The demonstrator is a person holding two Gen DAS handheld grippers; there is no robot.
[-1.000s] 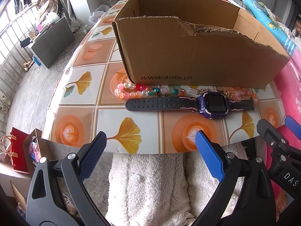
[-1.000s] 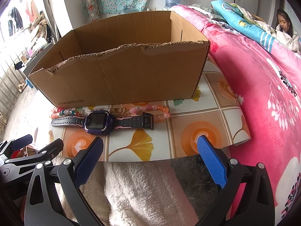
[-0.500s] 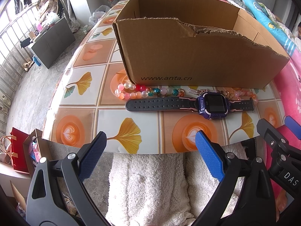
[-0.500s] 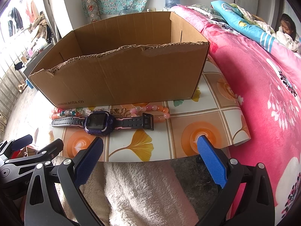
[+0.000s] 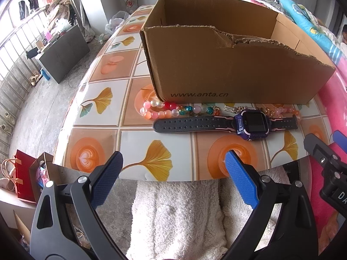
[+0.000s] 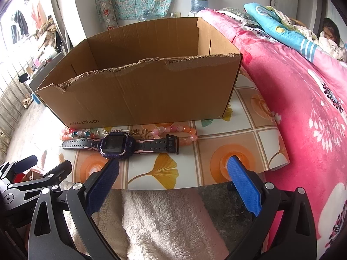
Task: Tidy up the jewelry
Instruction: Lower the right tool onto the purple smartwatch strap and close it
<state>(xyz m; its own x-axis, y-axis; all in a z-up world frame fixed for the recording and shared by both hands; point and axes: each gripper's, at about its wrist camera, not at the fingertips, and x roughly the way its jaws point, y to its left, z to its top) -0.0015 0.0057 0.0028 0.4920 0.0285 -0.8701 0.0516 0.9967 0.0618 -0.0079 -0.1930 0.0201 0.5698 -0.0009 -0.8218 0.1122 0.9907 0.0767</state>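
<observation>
A purple smartwatch [image 5: 252,125] with a black strap lies flat on the tiled table, just in front of an open cardboard box [image 5: 227,65]. It also shows in the right wrist view [image 6: 116,144]. A multicoloured bead bracelet [image 5: 171,109] lies left behind the strap. A pink bead bracelet [image 6: 180,131] and small gold pieces [image 6: 143,133] lie right behind it. My left gripper [image 5: 173,177] is open and empty, at the table's near edge. My right gripper [image 6: 171,179] is open and empty, also at the near edge.
The box [image 6: 141,86] fills the back of the table [image 5: 104,134]. A pink floral blanket [image 6: 303,99] lies to the right. White fluffy fabric [image 5: 173,216] sits below the near edge. A red bag [image 5: 22,177] stands on the floor at the left.
</observation>
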